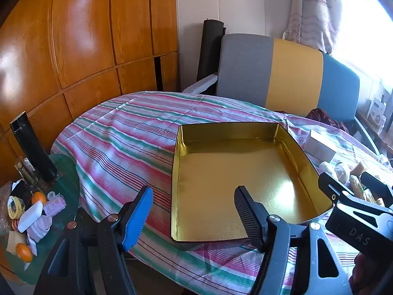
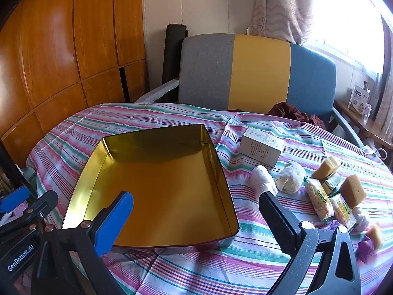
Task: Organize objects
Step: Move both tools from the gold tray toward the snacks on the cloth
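Observation:
An empty gold tin box (image 1: 221, 172) lies open on the striped tablecloth; it also shows in the right wrist view (image 2: 157, 184). My left gripper (image 1: 194, 209) is open and empty over the box's near left corner. My right gripper (image 2: 196, 216) is open and empty over the box's near right edge. To the box's right lie a white carton (image 2: 261, 146), two rolled white socks (image 2: 264, 182), yellow sponges (image 2: 352, 190) and snack packets (image 2: 319, 202).
A grey, yellow and blue chair (image 2: 258, 73) stands behind the table. A low glass side table (image 1: 61, 172) at the left holds a black bottle (image 1: 33, 147), oranges and small items. A wooden wardrobe (image 1: 73, 49) fills the left.

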### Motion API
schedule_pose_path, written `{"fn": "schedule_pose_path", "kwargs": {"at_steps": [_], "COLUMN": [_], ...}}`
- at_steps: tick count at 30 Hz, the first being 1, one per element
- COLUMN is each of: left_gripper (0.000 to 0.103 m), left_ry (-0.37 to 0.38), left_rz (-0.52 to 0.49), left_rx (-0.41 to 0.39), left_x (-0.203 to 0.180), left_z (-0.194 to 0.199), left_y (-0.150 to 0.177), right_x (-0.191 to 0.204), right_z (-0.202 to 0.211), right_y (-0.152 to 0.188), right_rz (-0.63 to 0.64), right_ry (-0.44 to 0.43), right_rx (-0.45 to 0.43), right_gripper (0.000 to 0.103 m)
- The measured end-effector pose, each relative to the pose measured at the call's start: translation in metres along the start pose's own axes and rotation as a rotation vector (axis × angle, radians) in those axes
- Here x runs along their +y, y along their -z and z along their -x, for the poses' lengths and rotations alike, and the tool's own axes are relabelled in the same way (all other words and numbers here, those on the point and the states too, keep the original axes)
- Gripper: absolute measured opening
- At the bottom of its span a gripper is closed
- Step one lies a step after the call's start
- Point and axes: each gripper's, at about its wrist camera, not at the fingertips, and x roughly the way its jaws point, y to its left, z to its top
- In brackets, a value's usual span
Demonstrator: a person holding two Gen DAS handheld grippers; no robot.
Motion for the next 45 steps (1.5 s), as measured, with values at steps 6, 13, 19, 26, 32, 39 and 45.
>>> {"fn": "schedule_pose_path", "kwargs": {"at_steps": [6, 13, 19, 26, 32, 39, 45], "left_gripper": [0.070, 0.070, 0.070, 0.070, 0.070, 0.070, 0.070], "left_ry": [0.029, 0.102, 0.159, 0.161, 0.244, 0.299, 0.412], "left_rz": [0.030, 0.011, 0.020, -0.010, -0.024, -0.141, -0.228], "left_rx": [0.022, 0.025, 0.086, 0.093, 0.109, 0.137, 0.179], "left_x": [0.008, 0.009, 0.005, 0.000, -0.010, -0.046, -0.093], "left_z": [-0.008, -0.013, -0.019, -0.024, -0.025, -0.029, -0.037], "left_y": [0.002, 0.007, 0.005, 0.008, 0.004, -0.015, -0.040], "right_x": [-0.002, -0.002, -0.004, -0.013, -0.027, -0.063, -0.131], "right_z": [0.001, 0.002, 0.004, 0.004, 0.002, -0.001, -0.002], "right_y": [-0.001, -0.002, -0.002, -0.003, -0.001, 0.003, 0.004], "right_rz": [-0.001, 0.012, 0.021, 0.011, -0.012, -0.050, -0.122], "right_ry": [0.004, 0.016, 0.023, 0.031, 0.048, 0.087, 0.166], "right_rx": [-0.007, -0.015, -0.024, -0.026, -0.019, 0.003, 0.048], "right_gripper": [0.103, 0.103, 0.103, 0.103, 0.103, 0.103, 0.103]}}
